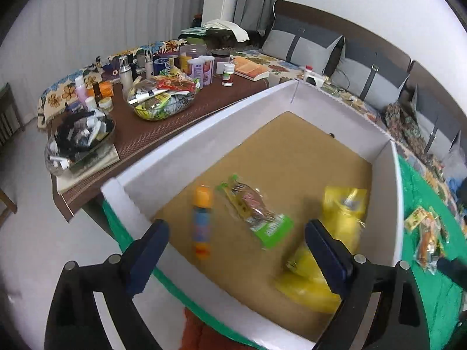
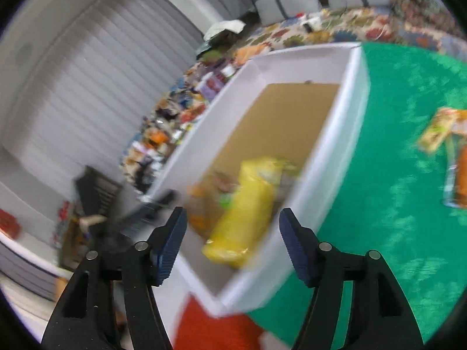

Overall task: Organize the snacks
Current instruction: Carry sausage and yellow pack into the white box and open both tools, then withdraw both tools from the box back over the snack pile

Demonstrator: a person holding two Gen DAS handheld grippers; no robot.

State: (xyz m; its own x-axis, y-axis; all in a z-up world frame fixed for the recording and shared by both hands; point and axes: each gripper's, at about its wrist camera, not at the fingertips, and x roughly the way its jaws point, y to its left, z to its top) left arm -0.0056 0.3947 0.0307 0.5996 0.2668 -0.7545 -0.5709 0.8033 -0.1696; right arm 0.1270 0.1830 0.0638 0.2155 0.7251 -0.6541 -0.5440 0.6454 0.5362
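Lying on the brown floor of a white box [image 1: 186,160]: orange tube [image 1: 202,221] left of centre, green-ended packet [image 1: 256,213] mid-frame, yellow bags [image 1: 344,204] lower right. More packets [image 1: 427,233] outside on green cloth [image 1: 435,288], far right. Left gripper [image 1: 233,258] and right gripper [image 2: 232,248] both spread apart, holding nothing, above the box's near end. Cluttered table [image 1: 181,122] upper left.

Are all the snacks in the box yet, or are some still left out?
Mostly done: the white box already holds an orange tube, a green-labelled packet and yellow bags. Both grippers, left and right, are open and empty. Left: the snack packets on the green cloth.
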